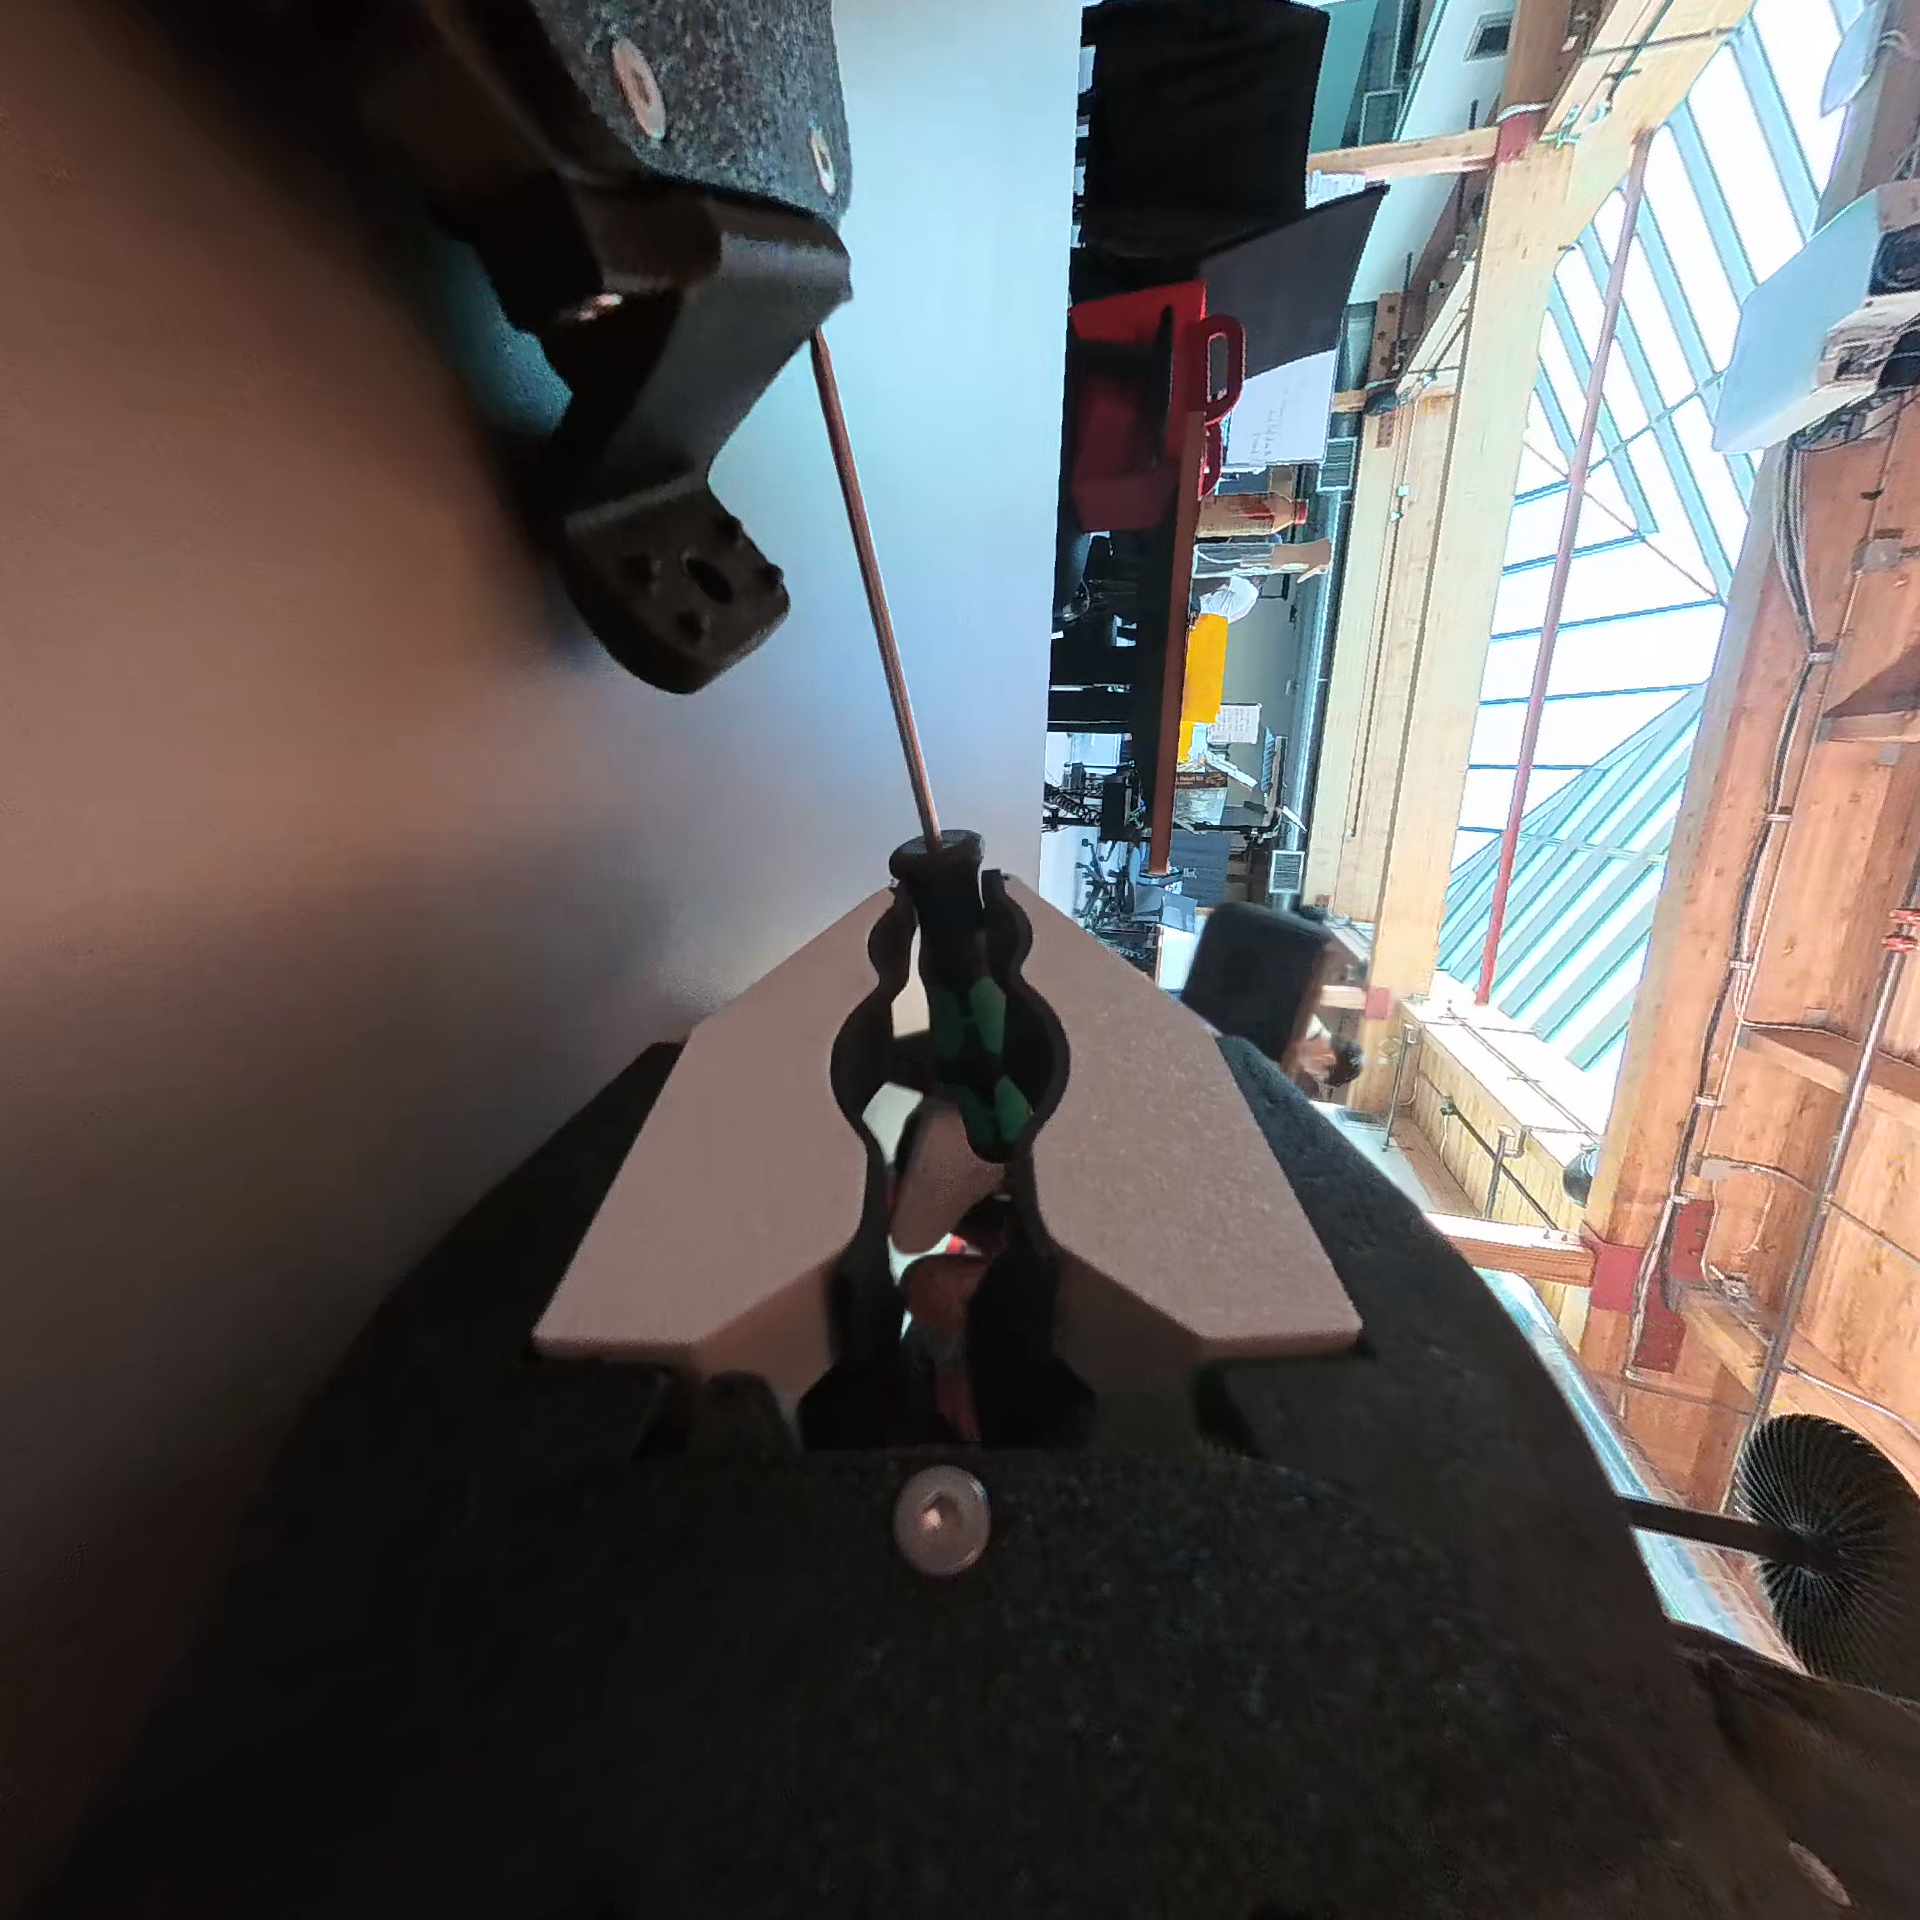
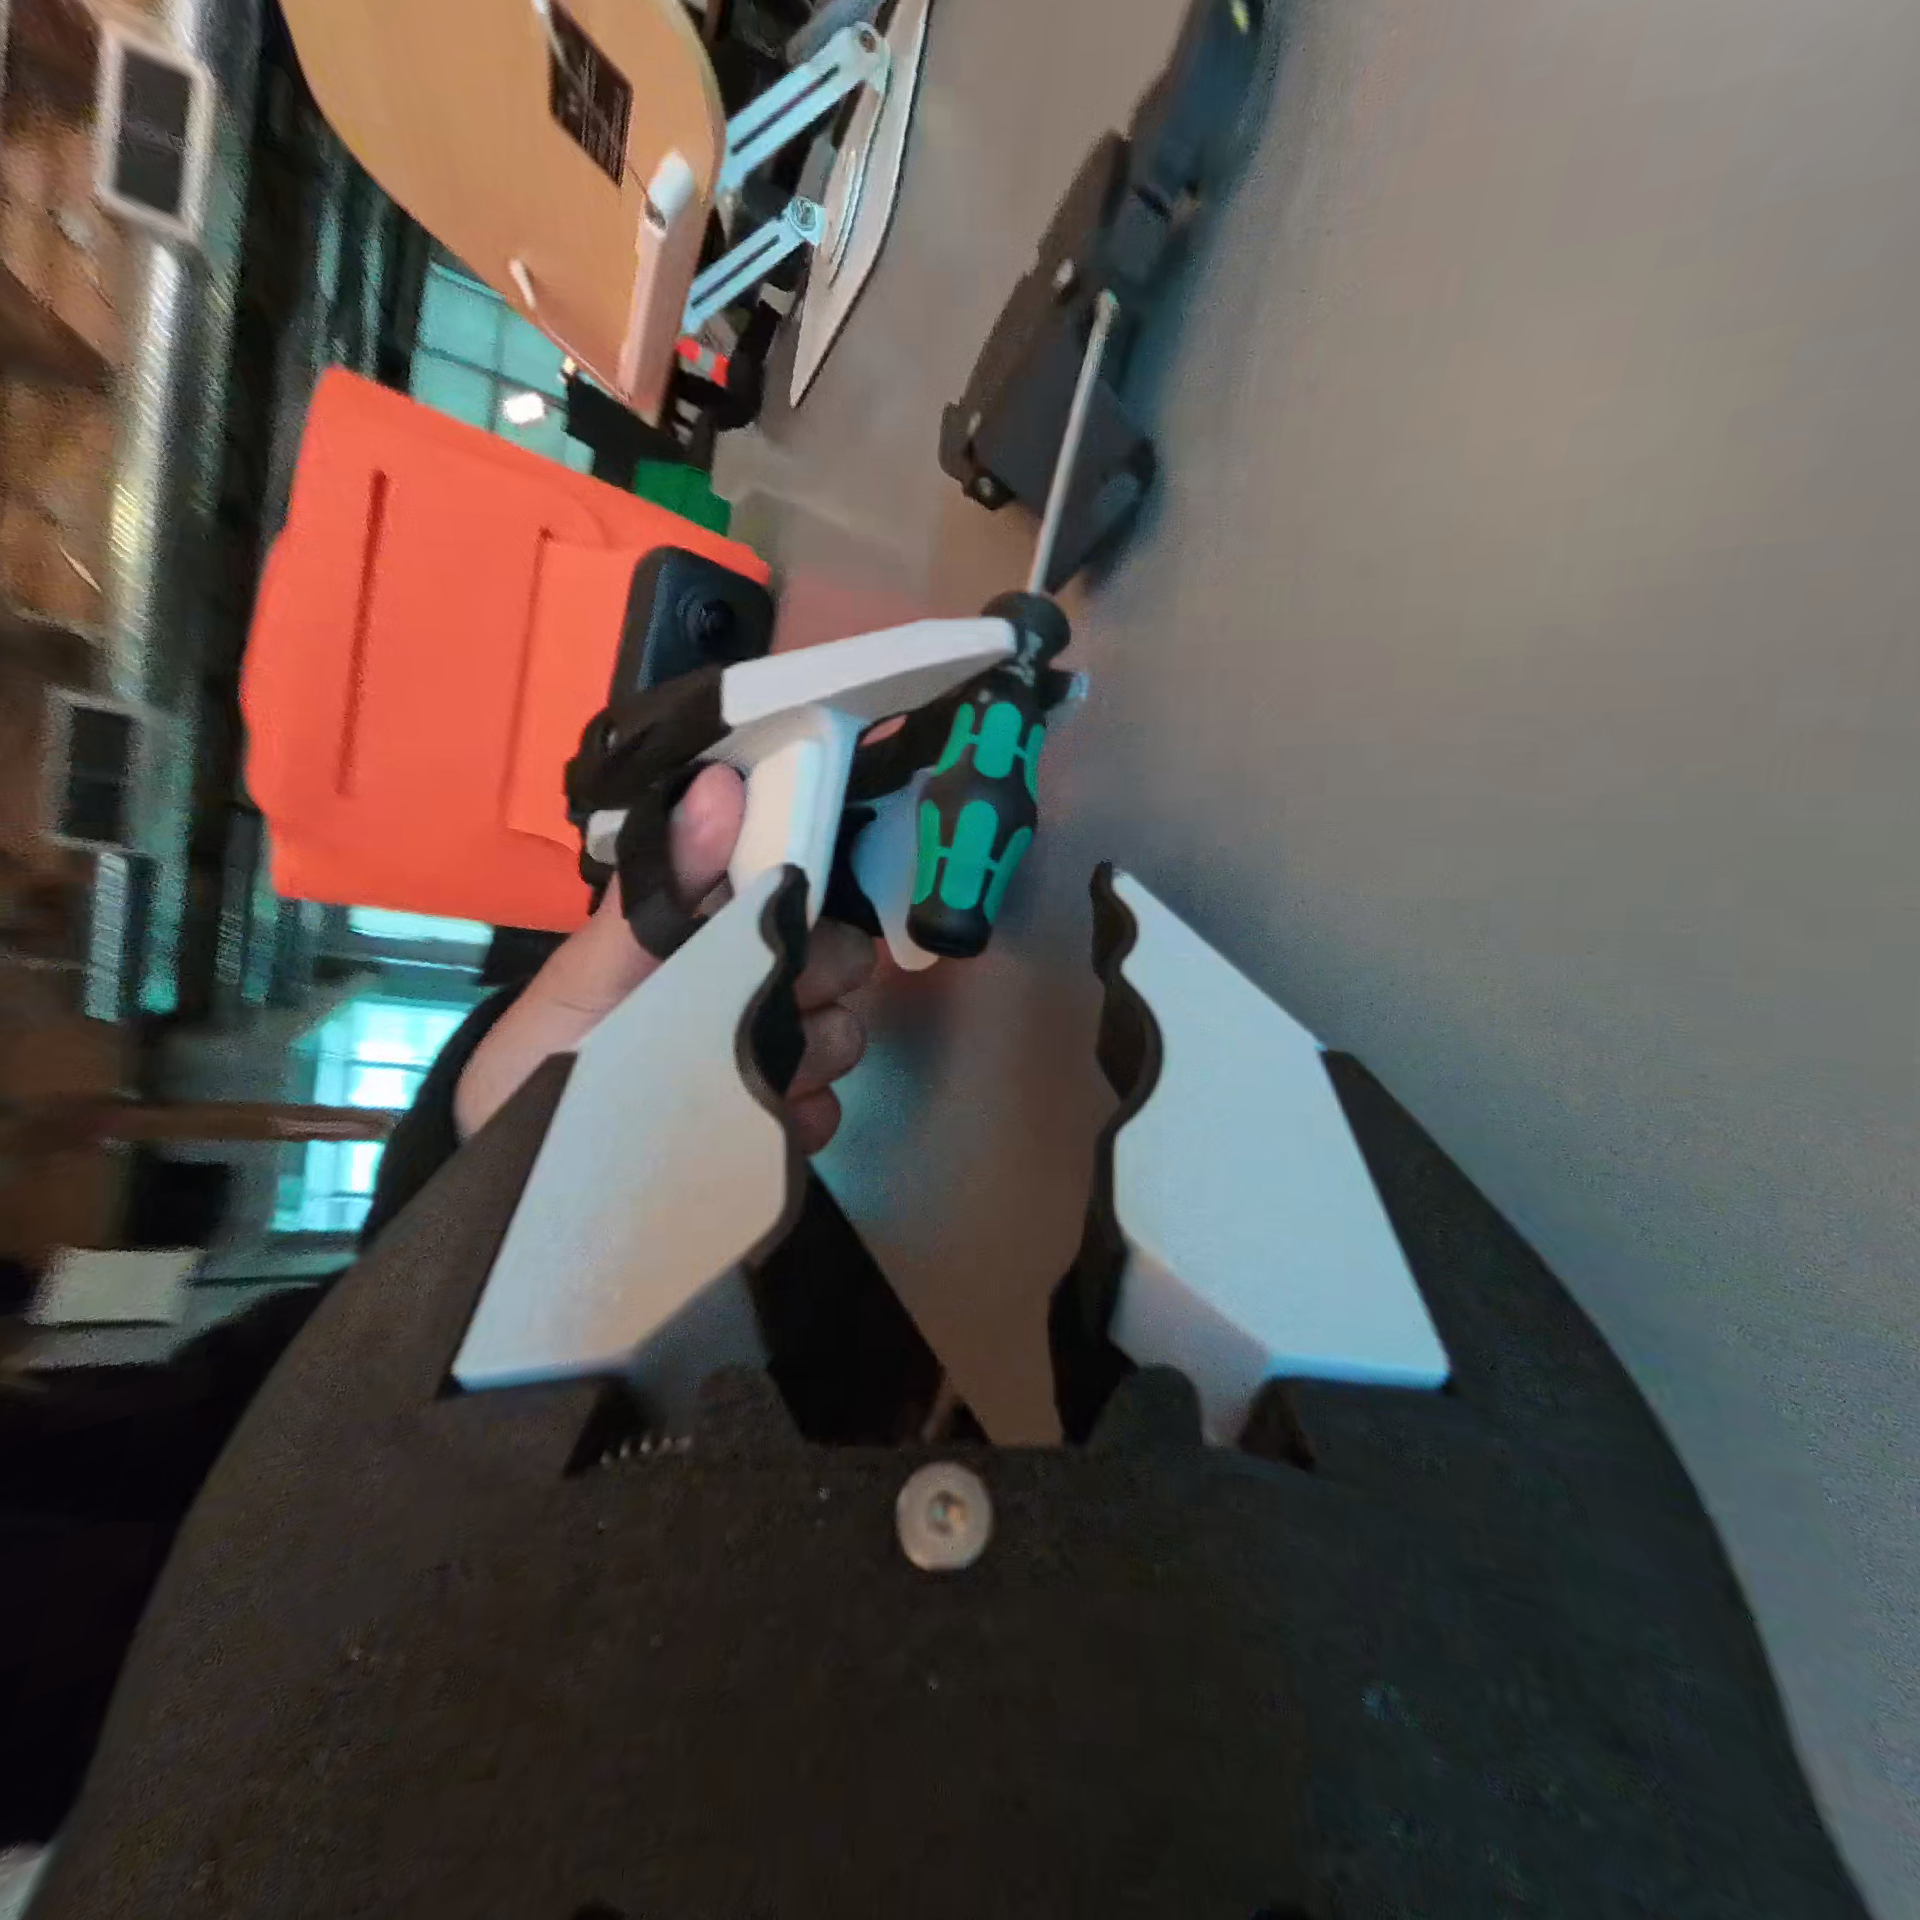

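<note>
My left gripper (image 1: 951,904) is shut on the black and green handle of a screwdriver (image 1: 966,1023). Its long thin shaft (image 1: 878,592) runs up to a black part (image 1: 665,343) lying on the grey table, and the tip meets the part's edge. In the right wrist view the same screwdriver (image 2: 977,800) is held in the left gripper (image 2: 1029,649) by a person's hand (image 2: 665,935), with the shaft tip on the black part (image 2: 1049,436). My right gripper (image 2: 951,894) is open and empty, just behind the screwdriver handle.
A grey table (image 2: 1507,831) fills the right half of the right wrist view. An orange box (image 2: 416,665) and a wooden chair seat (image 2: 499,145) stand beyond its edge. The left wrist view shows a red rack (image 1: 1143,416), wooden beams and large windows (image 1: 1621,582) far off. My hands' fingertips stand some 4 cm from each other.
</note>
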Demonstrator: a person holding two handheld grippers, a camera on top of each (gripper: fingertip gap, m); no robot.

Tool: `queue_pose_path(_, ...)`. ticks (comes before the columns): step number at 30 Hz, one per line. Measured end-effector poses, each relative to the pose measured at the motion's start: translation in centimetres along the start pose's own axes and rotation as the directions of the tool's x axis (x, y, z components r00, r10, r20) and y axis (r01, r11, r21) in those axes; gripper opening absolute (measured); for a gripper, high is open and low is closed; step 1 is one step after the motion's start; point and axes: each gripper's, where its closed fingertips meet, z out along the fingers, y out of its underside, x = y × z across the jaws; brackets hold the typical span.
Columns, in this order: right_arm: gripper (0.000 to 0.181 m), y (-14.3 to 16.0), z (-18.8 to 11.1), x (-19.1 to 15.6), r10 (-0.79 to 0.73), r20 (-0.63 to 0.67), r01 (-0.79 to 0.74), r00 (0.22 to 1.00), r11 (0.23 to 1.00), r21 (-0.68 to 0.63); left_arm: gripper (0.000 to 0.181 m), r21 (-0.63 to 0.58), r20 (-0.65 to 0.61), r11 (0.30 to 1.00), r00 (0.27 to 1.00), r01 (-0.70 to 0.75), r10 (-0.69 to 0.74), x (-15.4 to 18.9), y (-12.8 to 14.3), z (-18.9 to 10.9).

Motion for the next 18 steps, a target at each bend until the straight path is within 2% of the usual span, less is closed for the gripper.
queue_pose_path(2,0.041,0.1,0.4,-0.2,0.089,0.050,-0.089,0.995,0.996,0.010,0.013,-0.001,0.002,1.000,1.000,-0.003,0.003,0.0,0.0,0.1)
queue_pose_path(4,0.021,0.1,0.4,0.0,0.109,0.051,-0.109,0.993,0.994,0.012,0.013,0.002,-0.006,1.000,1.000,0.000,0.000,0.1,0.1,0.1)
queue_pose_path(6,0.019,0.3,0.4,0.4,0.078,0.022,-0.079,0.997,0.997,0.003,0.015,-0.023,0.012,0.999,1.000,-0.029,0.029,-0.1,0.3,0.1)
queue_pose_path(9,0.017,0.3,0.3,1.1,0.087,-0.006,-0.087,0.996,0.996,-0.006,0.047,-0.170,0.013,0.965,0.978,-0.202,0.207,1.2,1.8,-0.7)
queue_pose_path(11,0.017,0.0,0.2,1.2,0.096,-0.007,-0.096,0.995,0.995,0.008,0.048,-0.327,0.020,0.866,0.913,-0.378,0.407,1.8,3.4,-2.6)
queue_pose_path(12,0.017,-0.1,0.1,1.2,0.088,-0.011,-0.088,0.996,0.996,0.005,0.048,-0.388,0.046,0.780,0.835,-0.491,0.549,1.6,3.0,-3.8)
queue_pose_path(13,0.017,-0.1,0.1,1.2,0.076,-0.018,-0.076,0.997,0.997,0.000,0.052,-0.420,0.078,0.672,0.714,-0.610,0.696,1.4,1.3,-4.8)
queue_pose_path(14,0.017,-0.2,0.0,1.2,0.065,-0.022,-0.065,0.998,0.998,0.003,0.063,-0.439,0.107,0.548,0.564,-0.711,0.818,1.4,-1.1,-5.6)
queue_pose_path(16,0.017,-0.2,0.0,1.3,0.045,-0.033,-0.045,0.998,0.999,-0.009,0.068,-0.498,0.148,0.323,0.287,-0.805,0.946,1.4,-6.5,-6.1)
queue_pose_path(17,0.017,-0.2,0.0,1.3,0.040,-0.033,-0.041,0.999,0.999,-0.012,0.069,-0.526,0.140,0.250,0.208,-0.813,0.968,1.2,-8.5,-5.7)
queue_pose_path(18,0.017,-0.3,0.1,1.3,0.040,-0.031,-0.041,0.999,0.999,-0.011,0.075,-0.558,0.108,0.221,0.194,-0.800,0.975,0.7,-9.6,-5.1)
